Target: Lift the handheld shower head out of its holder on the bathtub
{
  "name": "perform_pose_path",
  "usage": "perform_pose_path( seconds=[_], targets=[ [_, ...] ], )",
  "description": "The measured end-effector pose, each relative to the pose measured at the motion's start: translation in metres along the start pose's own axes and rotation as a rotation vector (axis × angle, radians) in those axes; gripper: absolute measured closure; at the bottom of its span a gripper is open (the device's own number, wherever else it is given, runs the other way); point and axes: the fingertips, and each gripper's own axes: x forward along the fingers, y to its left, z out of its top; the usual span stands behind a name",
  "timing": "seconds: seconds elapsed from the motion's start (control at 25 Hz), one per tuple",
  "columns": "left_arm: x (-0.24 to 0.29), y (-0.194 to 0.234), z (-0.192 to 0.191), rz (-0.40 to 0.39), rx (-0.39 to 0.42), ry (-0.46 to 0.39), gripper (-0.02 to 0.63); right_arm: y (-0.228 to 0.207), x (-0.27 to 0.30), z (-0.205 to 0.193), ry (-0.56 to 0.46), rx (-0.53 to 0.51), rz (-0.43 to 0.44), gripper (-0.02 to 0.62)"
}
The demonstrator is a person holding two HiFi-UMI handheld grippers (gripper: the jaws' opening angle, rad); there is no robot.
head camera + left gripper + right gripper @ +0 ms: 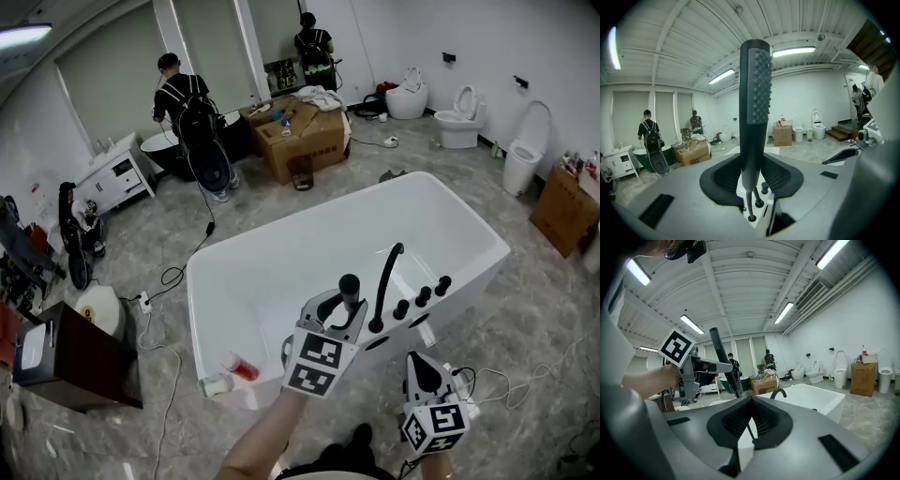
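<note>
A big showroom with a grey marble floor point(534, 309) and a white bathtub point(281, 248) set slantwise in the middle of it; two people point(183, 94) stand far beyond the tools by a heap of cardboard boxes point(309, 141). To the left of the left gripper, on the near corner of the tub's rim, lies a small red-and-white item point(234, 368). The left gripper point(345, 307) is held over the tub's near edge, its jaws pinching the black shower head point(350, 284) by its handle, so that the wand stands upright between them with the nubbed spray face turned to the right in the left gripper view. Below the jaws a thin black hose point(748, 206) runs from the handle's foot down to a small round socket point(751, 218) in the tub deck, and the handle itself hangs clear above that socket. Just right of this gripper rises the curved black faucet point(386, 281), and past it a row of black knobs point(422, 295) sits along the rim. The right gripper point(419, 361) is held lower and to the right, outside the tub wall, its jaws pressed together at the tips with nothing caught between them. Far off to the right, white toilets point(461, 117) line the wall.
</note>
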Motion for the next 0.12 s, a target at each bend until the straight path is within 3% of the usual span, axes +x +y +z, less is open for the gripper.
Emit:
perform_pose_path(
  seconds=[0.12],
  targets=[
    [0.0042, -0.0029, 0.0046, 0.000, 0.002, 0.001, 0.454, -0.0055, -0.0007, 0.0032, 0.000, 0.001, 0.001, 0.591]
  ],
)
